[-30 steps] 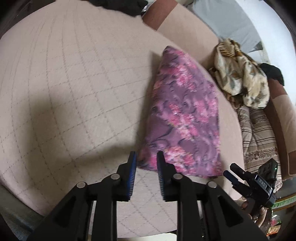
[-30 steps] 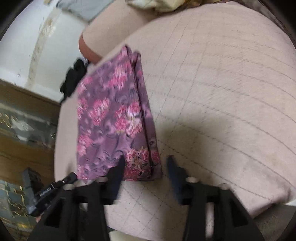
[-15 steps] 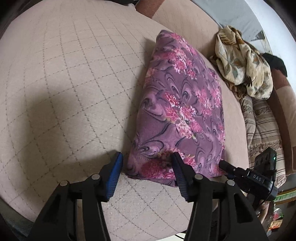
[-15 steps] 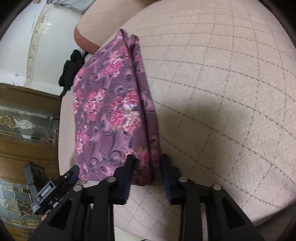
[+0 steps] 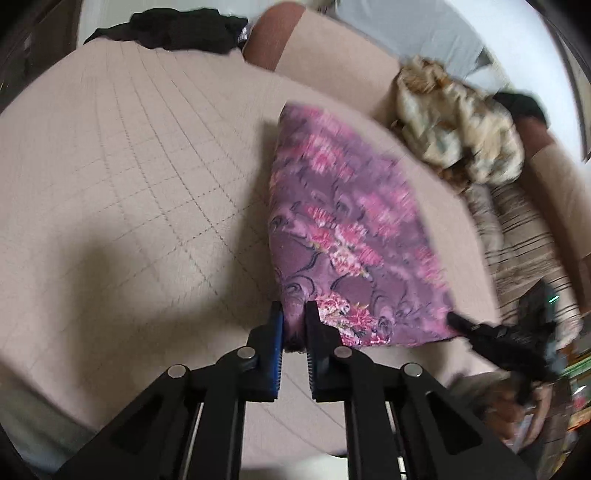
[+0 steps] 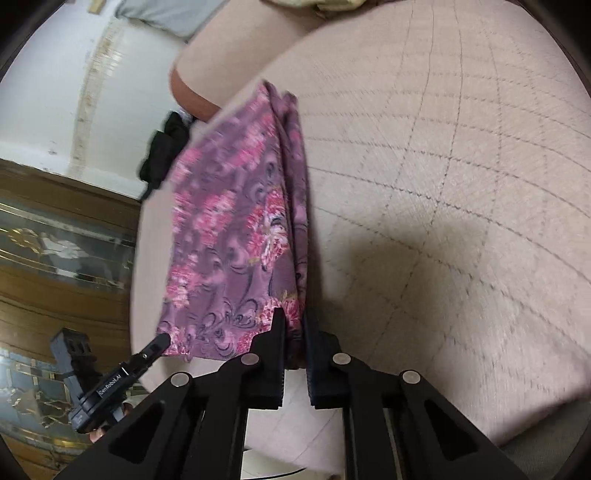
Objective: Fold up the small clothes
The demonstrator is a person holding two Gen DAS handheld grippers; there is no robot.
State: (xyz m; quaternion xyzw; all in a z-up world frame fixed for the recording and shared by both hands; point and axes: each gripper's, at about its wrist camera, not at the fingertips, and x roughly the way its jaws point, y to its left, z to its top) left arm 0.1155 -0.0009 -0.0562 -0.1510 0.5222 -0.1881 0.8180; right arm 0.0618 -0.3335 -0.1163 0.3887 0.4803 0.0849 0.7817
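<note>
A purple cloth with pink flowers [image 5: 343, 236] lies folded on a beige quilted cushion [image 5: 129, 166]. My left gripper [image 5: 294, 314] is shut on the cloth's near left corner. My right gripper [image 6: 294, 321] is shut on the near right corner of the same cloth [image 6: 236, 229], where several layers stack along the fold. Each gripper shows in the other's view: the right one [image 5: 506, 336] at the cloth's far corner, the left one [image 6: 110, 376] at lower left. Both views are motion-blurred.
A crumpled cream patterned garment [image 5: 458, 122] and a striped cloth [image 5: 517, 229] lie at the cushion's right side. A black garment [image 5: 177, 31] lies at the back. The cushion's front edge [image 6: 369, 435] is just under my grippers. A wooden glass-fronted cabinet [image 6: 55, 258] stands on the left.
Both grippers have closed on the near corners of the purple cloth; half a second ago the left was open wide and the right narrowly open around the edge. The near edge has lifted slightly.
</note>
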